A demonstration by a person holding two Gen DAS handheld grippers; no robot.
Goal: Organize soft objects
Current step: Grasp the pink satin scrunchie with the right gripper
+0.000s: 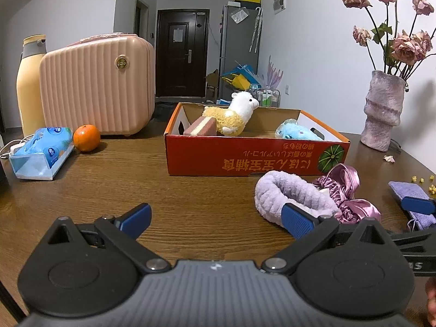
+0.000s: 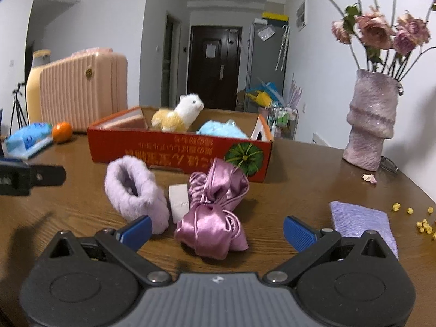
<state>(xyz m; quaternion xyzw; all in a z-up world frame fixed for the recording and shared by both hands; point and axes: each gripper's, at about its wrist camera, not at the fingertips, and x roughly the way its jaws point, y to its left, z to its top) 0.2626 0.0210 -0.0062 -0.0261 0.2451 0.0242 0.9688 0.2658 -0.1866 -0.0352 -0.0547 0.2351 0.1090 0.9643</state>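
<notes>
Now both claws spread wide, empty: left claw (image 1: 216, 219) nr headband (image 1: 293, 194), right claw (image 2: 216, 231) over satin bonnet (image 2: 215, 218); box (image 2: 179, 150) behind on tabletop (image 1: 163, 190).

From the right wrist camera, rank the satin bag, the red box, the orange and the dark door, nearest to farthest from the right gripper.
1. Pink satin bag, on the table directly ahead of the right gripper.
2. Red box, behind the bag, mid-table.
3. Orange, far left, beside the pink case.
4. Dark door, down the hallway.
</notes>
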